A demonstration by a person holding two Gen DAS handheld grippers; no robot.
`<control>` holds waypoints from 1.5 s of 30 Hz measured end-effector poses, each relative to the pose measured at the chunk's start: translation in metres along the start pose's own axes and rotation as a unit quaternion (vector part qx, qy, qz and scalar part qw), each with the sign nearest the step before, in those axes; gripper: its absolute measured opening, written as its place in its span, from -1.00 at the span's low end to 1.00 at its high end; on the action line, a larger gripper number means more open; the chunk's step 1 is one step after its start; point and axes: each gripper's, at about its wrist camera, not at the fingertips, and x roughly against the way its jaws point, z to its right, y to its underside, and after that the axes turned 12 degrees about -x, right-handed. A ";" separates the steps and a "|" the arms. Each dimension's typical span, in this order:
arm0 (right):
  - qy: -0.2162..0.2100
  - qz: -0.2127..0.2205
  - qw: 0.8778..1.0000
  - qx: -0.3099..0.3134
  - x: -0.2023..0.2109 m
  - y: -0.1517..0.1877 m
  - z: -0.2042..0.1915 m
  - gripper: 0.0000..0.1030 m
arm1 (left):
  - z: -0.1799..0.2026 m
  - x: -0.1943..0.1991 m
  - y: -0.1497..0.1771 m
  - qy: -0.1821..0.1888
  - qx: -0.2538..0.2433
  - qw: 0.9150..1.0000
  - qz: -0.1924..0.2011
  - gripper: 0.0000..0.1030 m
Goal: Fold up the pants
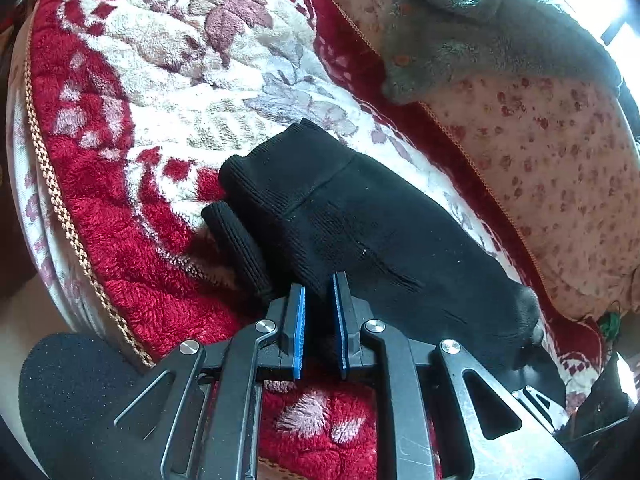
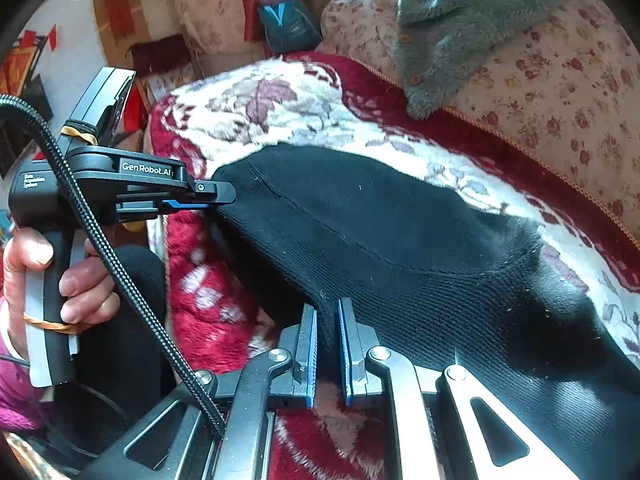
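The black pants [image 2: 400, 248] lie on a red and cream floral blanket [image 2: 304, 108], stretched between the two grippers. The right gripper [image 2: 328, 316] is clenched on the near edge of the cloth, which runs ahead and to its right. The left gripper [image 1: 320, 292] pinches a fold directly ahead of its tips. Beyond them, a grey garment [image 1: 480, 28] rests on a flowered cushion [image 1: 560, 160].

Bright daylight glares from the upper right corner; fisheye edges bend and darken, slightly blurred.
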 end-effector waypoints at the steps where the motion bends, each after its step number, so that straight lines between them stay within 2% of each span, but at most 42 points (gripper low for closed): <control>1: -0.004 0.002 1.000 -0.008 0.000 0.001 0.001 -0.76 | 0.001 0.002 0.000 -0.004 -0.003 1.000 0.003 -0.71; 2: -0.012 0.001 1.000 -0.014 0.001 0.001 0.002 -0.69 | 0.001 0.004 0.000 -0.008 -0.004 1.000 0.005 -0.65; 4: -0.041 -0.007 0.999 -0.027 0.007 0.001 0.002 -0.26 | 0.002 0.009 -0.001 -0.026 -0.006 1.000 0.005 -0.62; 6: -0.056 -0.013 0.998 -0.037 0.015 0.002 0.005 -0.19 | 0.002 0.019 -0.002 -0.056 -0.012 0.998 0.018 -0.56; 8: -0.048 -0.006 0.998 -0.049 0.027 0.003 0.011 -0.19 | 0.002 0.031 -0.001 -0.073 -0.009 0.997 0.039 -0.37; 12: -0.045 0.020 0.992 -0.112 0.056 0.007 0.046 -0.19 | 0.009 0.049 -0.004 -0.060 -0.013 0.996 0.061 -0.37; 16: -0.032 0.038 0.983 -0.176 0.074 0.005 0.082 -0.19 | 0.029 0.051 -0.006 -0.045 -0.033 0.996 0.063 -0.36; 19: -0.039 0.059 0.978 -0.197 0.086 -0.006 0.097 -0.19 | 0.044 0.041 -0.005 -0.013 -0.040 0.998 0.044 -0.34; 21: -0.061 0.065 0.971 -0.220 0.088 -0.024 0.110 -0.19 | 0.055 0.037 -0.006 0.019 -0.044 0.998 0.033 -0.19; 24: -0.099 0.046 0.962 -0.250 0.076 -0.049 0.126 -0.19 | 0.077 0.030 -0.009 0.060 -0.064 0.996 0.027 -0.09; 28: -0.120 -0.023 0.951 -0.282 0.040 -0.074 0.144 -0.19 | 0.110 0.015 -0.014 0.063 -0.114 0.991 0.026 -0.09; 31: -0.146 -0.074 0.938 -0.304 0.010 -0.078 0.154 -0.19 | 0.128 -0.007 -0.016 0.058 -0.136 0.989 0.011 -0.09; 33: -0.161 -0.087 0.932 -0.313 -0.005 -0.078 0.156 -0.20 | 0.133 -0.021 -0.017 0.047 -0.142 0.989 -0.001 -0.09; 34: -0.164 -0.084 0.933 -0.308 -0.008 -0.079 0.156 -0.38 | 0.133 -0.027 -0.017 0.038 -0.143 0.989 -0.006 -0.09; 37: -0.148 -0.062 0.947 -0.279 -0.010 -0.083 0.149 -0.66 | 0.134 -0.034 -0.015 0.014 -0.148 0.989 -0.008 -0.09; 41: -0.142 -0.025 0.953 -0.268 -0.005 -0.088 0.151 -0.73 | 0.133 -0.038 -0.013 -0.027 -0.160 0.987 0.010 -0.09; 42: -0.130 -0.022 0.956 -0.263 -0.006 -0.087 0.150 -0.73 | 0.133 -0.041 -0.012 -0.030 -0.161 0.986 0.009 -0.09; 45: -0.112 -0.032 0.954 -0.276 -0.022 -0.081 0.156 -0.73 | 0.134 -0.044 -0.009 -0.043 -0.173 0.984 0.019 -0.09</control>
